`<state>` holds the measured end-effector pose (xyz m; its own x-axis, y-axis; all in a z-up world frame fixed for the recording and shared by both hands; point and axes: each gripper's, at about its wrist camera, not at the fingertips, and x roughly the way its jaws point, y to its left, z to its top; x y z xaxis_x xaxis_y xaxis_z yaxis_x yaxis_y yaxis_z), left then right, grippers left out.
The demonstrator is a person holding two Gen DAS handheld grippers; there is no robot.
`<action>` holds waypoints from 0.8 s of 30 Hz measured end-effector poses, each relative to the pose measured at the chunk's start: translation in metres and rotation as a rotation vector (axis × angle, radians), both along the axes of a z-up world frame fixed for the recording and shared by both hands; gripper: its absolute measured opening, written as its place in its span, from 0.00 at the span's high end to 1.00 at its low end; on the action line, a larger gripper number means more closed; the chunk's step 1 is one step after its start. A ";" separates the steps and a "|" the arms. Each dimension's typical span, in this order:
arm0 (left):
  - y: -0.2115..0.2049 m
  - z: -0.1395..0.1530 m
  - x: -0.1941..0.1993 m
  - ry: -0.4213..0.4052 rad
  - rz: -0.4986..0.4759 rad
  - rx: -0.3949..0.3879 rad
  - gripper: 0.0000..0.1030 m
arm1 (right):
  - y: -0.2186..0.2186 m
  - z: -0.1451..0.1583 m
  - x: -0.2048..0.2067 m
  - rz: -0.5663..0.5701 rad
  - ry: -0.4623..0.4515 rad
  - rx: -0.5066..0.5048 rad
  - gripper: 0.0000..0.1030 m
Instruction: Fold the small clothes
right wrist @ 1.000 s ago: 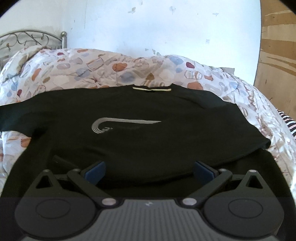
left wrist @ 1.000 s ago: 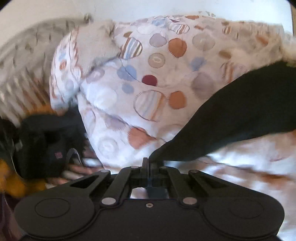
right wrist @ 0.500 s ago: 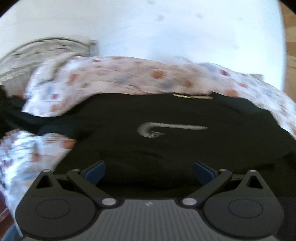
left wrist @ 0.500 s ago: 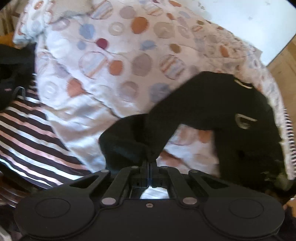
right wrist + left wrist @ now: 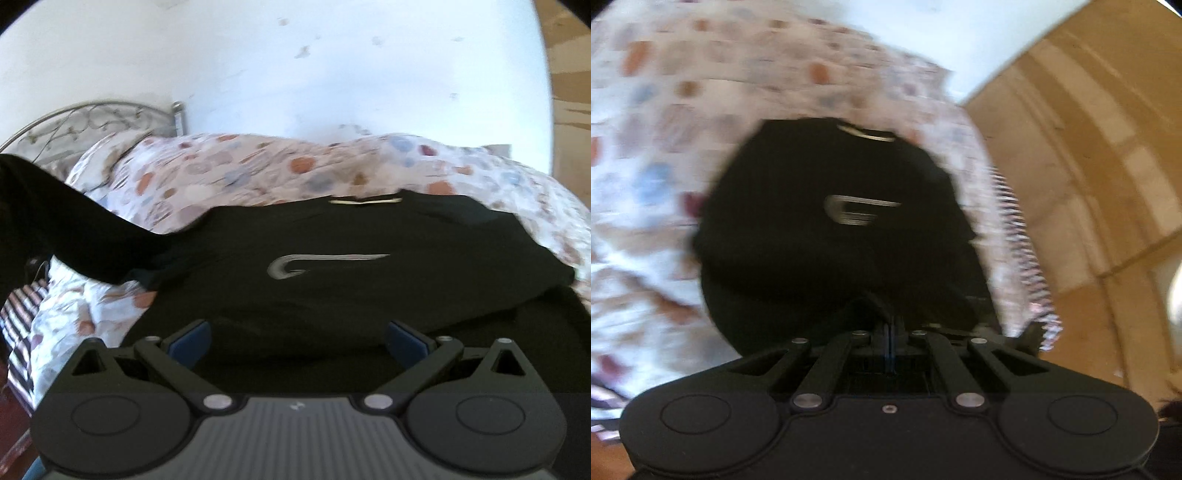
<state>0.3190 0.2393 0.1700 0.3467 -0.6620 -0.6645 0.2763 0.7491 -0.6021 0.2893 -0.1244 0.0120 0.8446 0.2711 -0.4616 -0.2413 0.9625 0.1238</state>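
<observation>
Swung from the left edge toward the middle, the left tool stays clenched on the black T-shirt's sleeve to fold it inward. That shirt lies on the bed, while the right tool hovers released at its near hem.

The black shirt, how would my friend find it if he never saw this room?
Look at the big bed with the spotted quilt by the white wall. The black shirt lies spread across it. Nothing else there has that silver swoosh logo on the chest.
</observation>
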 end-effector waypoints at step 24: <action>-0.160 -0.089 0.045 0.074 -0.004 -0.087 1.00 | -0.099 -0.004 -0.054 0.235 0.086 0.154 0.00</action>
